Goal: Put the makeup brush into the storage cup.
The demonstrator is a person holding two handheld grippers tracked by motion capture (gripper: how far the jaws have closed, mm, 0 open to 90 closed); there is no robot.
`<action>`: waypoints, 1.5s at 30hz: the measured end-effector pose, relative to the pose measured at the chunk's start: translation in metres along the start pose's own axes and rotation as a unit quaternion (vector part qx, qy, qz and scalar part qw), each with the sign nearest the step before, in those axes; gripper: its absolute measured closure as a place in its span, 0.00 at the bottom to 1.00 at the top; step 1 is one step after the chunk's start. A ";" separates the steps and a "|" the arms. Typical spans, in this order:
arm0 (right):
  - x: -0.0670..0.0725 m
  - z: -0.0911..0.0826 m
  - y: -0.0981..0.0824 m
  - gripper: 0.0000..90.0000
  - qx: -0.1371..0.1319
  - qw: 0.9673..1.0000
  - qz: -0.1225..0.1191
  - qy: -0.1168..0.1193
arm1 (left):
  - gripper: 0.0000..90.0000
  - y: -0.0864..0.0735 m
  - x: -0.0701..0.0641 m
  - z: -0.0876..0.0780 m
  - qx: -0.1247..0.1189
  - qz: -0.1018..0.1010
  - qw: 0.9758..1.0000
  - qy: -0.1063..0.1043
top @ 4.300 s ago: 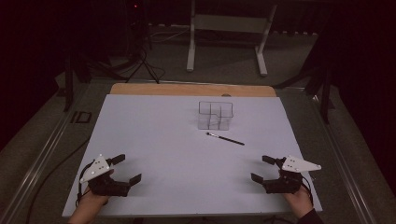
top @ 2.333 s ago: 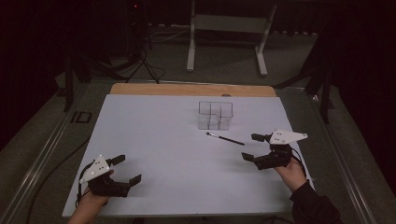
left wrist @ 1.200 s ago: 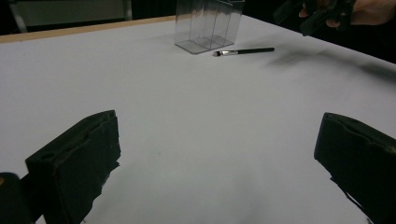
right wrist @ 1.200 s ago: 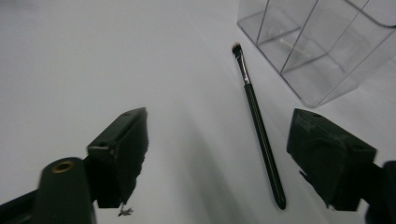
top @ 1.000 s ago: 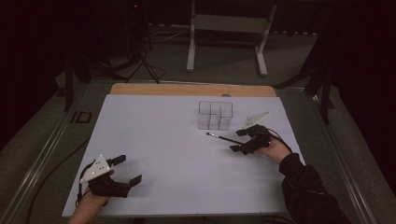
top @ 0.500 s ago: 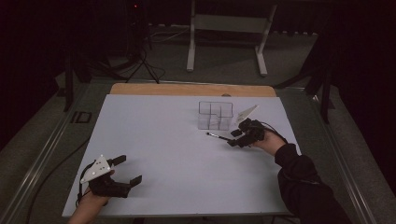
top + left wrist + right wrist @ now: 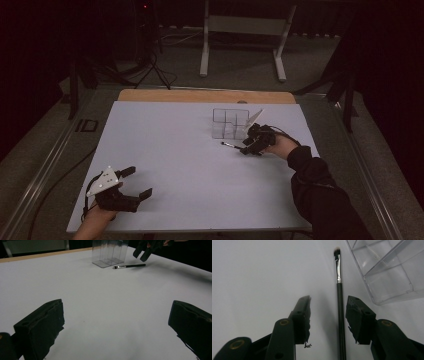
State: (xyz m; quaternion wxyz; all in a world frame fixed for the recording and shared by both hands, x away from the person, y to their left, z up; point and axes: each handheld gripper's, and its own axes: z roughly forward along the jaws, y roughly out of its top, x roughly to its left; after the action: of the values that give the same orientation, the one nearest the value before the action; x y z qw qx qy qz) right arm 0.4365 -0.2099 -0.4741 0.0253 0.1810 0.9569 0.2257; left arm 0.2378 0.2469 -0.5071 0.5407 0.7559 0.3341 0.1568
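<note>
Near the table's (image 7: 165,150) far right, beside the clear organiser (image 7: 231,123), the right hand (image 7: 280,145) reaches forward with sleeved forearm stretched over the white surface, its gripper (image 7: 327,315) tipped down over the brush (image 7: 340,312), which lies flat just in front of the organiser. The jaws have just been closing and straddle the handle, pads not yet touching it. At the near left corner the left gripper (image 7: 135,182) rests with jaws wide apart, holding nothing. No writing is readable

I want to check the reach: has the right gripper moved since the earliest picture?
Yes. The right gripper has travelled from the table's near right corner up to the clear organizer; its closing jaws now straddle the brush without pressing it.
</note>
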 end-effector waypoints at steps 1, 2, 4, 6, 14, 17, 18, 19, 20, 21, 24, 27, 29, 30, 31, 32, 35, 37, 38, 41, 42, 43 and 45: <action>-0.001 0.001 0.001 0.63 0.000 1.000 -0.001 0.002 | 0.02 0.000 0.000 0.000 0.000 0.000 1.000 0.000; -0.002 0.002 0.002 0.63 0.001 1.000 -0.003 0.004 | 0.02 0.000 0.000 0.000 -0.001 -0.001 1.000 0.000; -0.003 0.005 0.004 0.63 0.002 1.000 -0.004 0.005 | 0.02 0.000 0.000 0.000 -0.001 -0.001 1.000 0.001; -0.003 0.007 0.006 0.63 0.008 1.000 -0.004 0.006 | 0.02 0.000 0.000 0.000 -0.001 -0.001 1.000 0.000; -0.004 0.011 0.018 0.65 0.019 1.000 -0.013 0.010 | 0.02 0.000 0.000 0.000 0.001 -0.002 1.000 0.000; -0.003 0.013 0.024 0.66 0.025 0.999 -0.019 0.011 | 0.02 0.000 0.000 0.000 0.001 -0.002 1.000 0.000; -0.003 0.014 0.025 0.67 0.026 0.999 -0.020 0.011 | 0.02 0.000 0.000 0.000 0.001 -0.001 1.000 0.000; -0.003 0.016 0.027 0.68 0.025 0.999 -0.023 0.012 | 0.02 0.000 0.000 0.000 0.000 -0.001 1.000 -0.001; -0.003 0.017 0.029 0.68 0.026 0.999 -0.024 0.014 | 0.02 0.000 0.000 0.000 0.000 -0.002 1.000 0.000; -0.002 0.018 0.030 0.68 0.028 0.999 -0.027 0.013 | 0.02 0.000 0.001 0.000 -0.001 -0.002 1.000 0.000; -0.002 0.023 0.034 0.70 0.028 0.999 -0.029 0.013 | 0.02 -0.001 0.001 0.000 0.000 -0.003 1.000 0.001; -0.003 0.027 0.038 0.73 0.032 0.999 -0.027 0.011 | 0.02 0.000 0.000 0.000 0.000 -0.001 1.000 0.000; -0.004 0.031 0.040 0.76 0.036 0.999 -0.027 0.011 | 0.02 0.000 0.000 0.000 0.001 0.000 1.000 0.000; -0.003 0.032 0.041 0.77 0.038 0.999 -0.027 0.011 | 0.02 0.000 0.000 0.000 0.001 0.000 1.000 0.000; -0.003 0.034 0.042 0.78 0.041 0.999 -0.030 0.007 | 0.02 0.000 0.000 0.000 0.000 0.000 1.000 0.000; -0.003 0.035 0.043 0.79 0.044 0.999 -0.031 0.007 | 0.02 0.000 0.000 0.000 0.000 -0.001 1.000 0.000; -0.004 0.039 0.046 0.79 0.050 0.998 -0.036 0.001 | 0.02 0.000 0.000 0.000 0.001 0.000 1.000 0.000; -0.005 0.042 0.048 0.79 0.052 0.998 -0.040 -0.002 | 0.02 0.000 0.000 0.000 0.001 0.000 1.000 0.000; -0.005 0.044 0.048 0.79 0.055 0.998 -0.043 -0.003 | 0.02 0.000 0.000 0.000 0.001 0.000 1.000 0.000; -0.006 0.046 0.049 0.80 0.057 0.997 -0.042 -0.007 | 0.02 -0.001 0.000 0.000 0.003 0.002 1.000 0.000; -0.007 0.047 0.049 0.80 0.059 0.997 -0.044 -0.009 | 0.02 -0.001 0.000 0.000 0.004 0.003 1.000 0.000; -0.007 0.048 0.049 0.80 0.062 0.997 -0.047 -0.013 | 0.02 -0.001 0.000 0.000 0.003 0.003 1.000 -0.001; -0.007 0.050 0.049 0.80 0.070 0.996 -0.053 -0.019 | 0.02 -0.001 0.000 0.000 0.003 0.004 1.000 0.000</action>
State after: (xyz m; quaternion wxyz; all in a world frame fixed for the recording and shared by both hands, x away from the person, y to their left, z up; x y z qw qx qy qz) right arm 0.4656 -0.1502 -0.4972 0.0425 0.1357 0.9780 0.1526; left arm 0.2375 0.2467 -0.5076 0.5378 0.7589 0.3318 0.1574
